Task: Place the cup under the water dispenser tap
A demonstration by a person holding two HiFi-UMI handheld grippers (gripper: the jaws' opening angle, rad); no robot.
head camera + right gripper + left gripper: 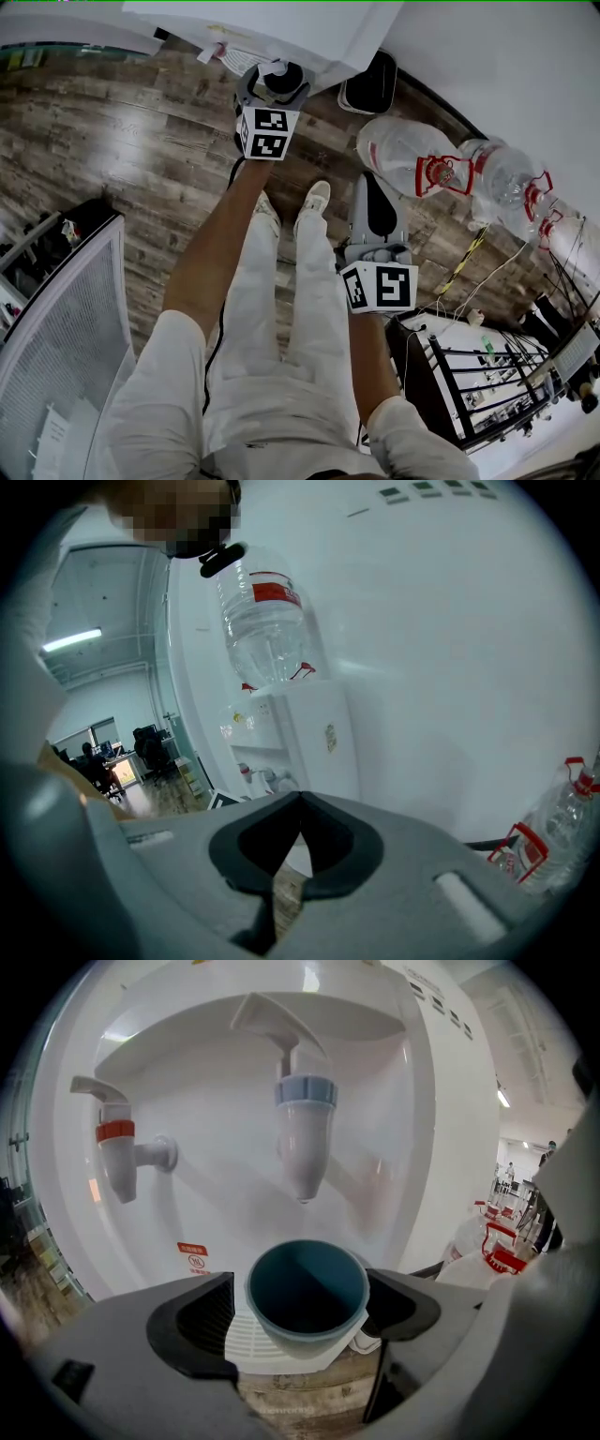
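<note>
readable text: none | white water dispenser [441,1129], lower left: red warning sticker [192,1256], print too small | red bottle label [267,591]: blurred

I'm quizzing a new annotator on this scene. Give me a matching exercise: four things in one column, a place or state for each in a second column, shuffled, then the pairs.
1. cup
2. red tap
3. right gripper
4. bottles

A. shut, empty
B. on the floor
C. left of the blue tap in the left gripper view
D. on the drip tray under the blue tap, between the open jaws of the left gripper

Pairs: 1-D, 2-C, 3-A, 4-B
</note>
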